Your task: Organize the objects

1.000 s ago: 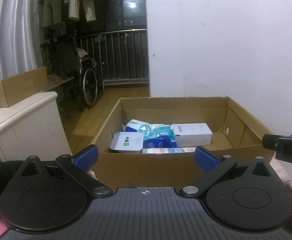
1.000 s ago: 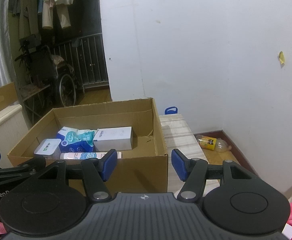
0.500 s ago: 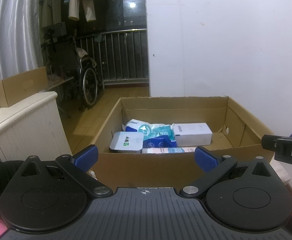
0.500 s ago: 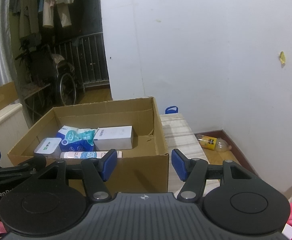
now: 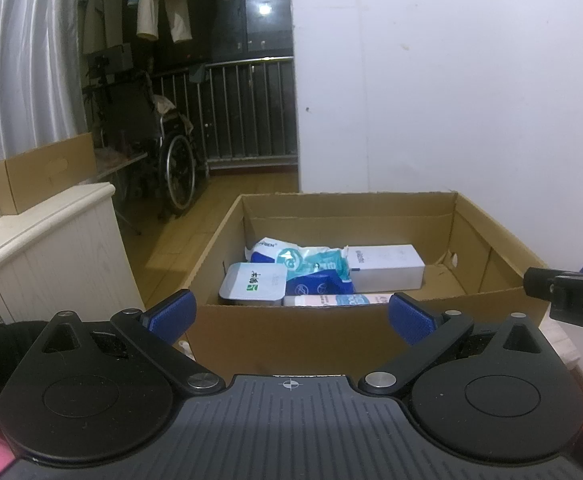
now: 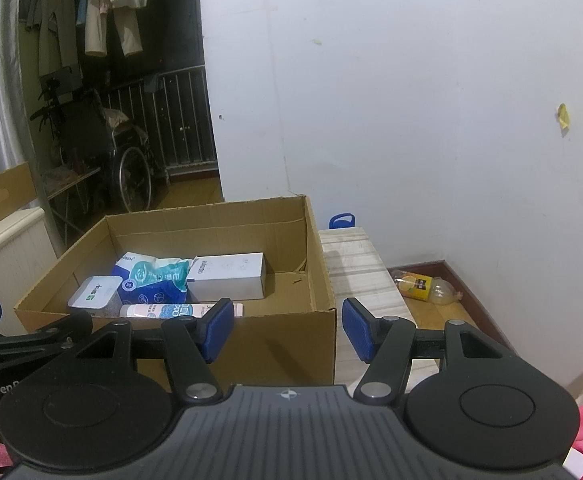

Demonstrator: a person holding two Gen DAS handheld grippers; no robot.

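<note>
Cardboard box [image 5: 331,336] unchanged, items inside at left; left tool [image 5: 291,314] and right tool [image 6: 287,330] stay open, empty; sorting paused.

Each gripper, the left gripper [image 5: 289,314] and the right gripper [image 6: 287,330], has a dark ribbed body, two round black discs, shiny silver screws, black arms and blue fingertip pads [image 6: 219,330], with white letters on the side.

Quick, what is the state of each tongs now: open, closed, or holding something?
Left tongs: open, holding nothing.
Right tongs: open, holding nothing.
</note>
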